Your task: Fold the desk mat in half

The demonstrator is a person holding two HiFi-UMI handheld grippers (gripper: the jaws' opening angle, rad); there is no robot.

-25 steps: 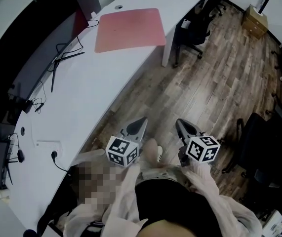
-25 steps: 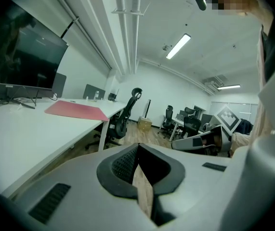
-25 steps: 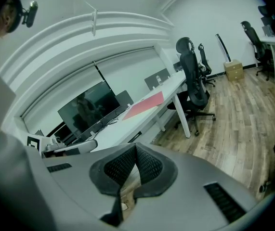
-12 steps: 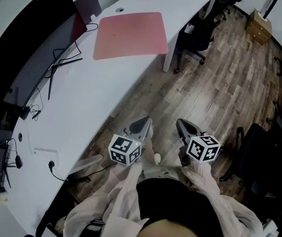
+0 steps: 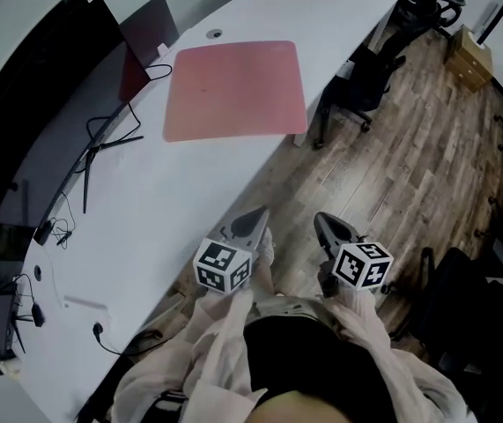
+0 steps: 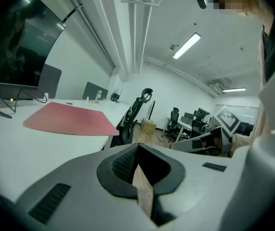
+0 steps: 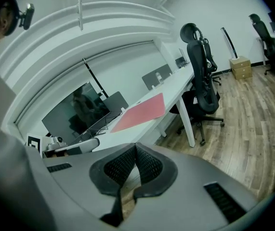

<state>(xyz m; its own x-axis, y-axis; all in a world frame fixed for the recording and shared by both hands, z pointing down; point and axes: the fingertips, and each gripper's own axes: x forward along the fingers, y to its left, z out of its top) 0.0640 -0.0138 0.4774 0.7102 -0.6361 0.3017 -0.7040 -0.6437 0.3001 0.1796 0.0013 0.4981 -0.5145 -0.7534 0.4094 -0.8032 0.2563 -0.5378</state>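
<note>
A red desk mat (image 5: 233,89) lies flat and unfolded on the long white desk (image 5: 145,201), far ahead of both grippers. It also shows as a red sheet (image 6: 70,119) in the left gripper view and as a red desk mat (image 7: 139,112) in the right gripper view. My left gripper (image 5: 258,216) and right gripper (image 5: 321,220) are held side by side over the wooden floor, close to the body, well short of the mat. Both are shut with nothing between the jaws.
A large dark monitor (image 5: 31,130) with cables stands along the desk's left side. A black office chair (image 5: 361,77) stands by the desk just right of the mat. A cardboard box (image 5: 471,51) sits on the floor at the far right, and another dark chair (image 5: 449,293) lower right.
The whole view has advanced toward the mat: desk and mat have slid down and nearer in the head view. Both grippers keep the same place before the body, still shut.
</note>
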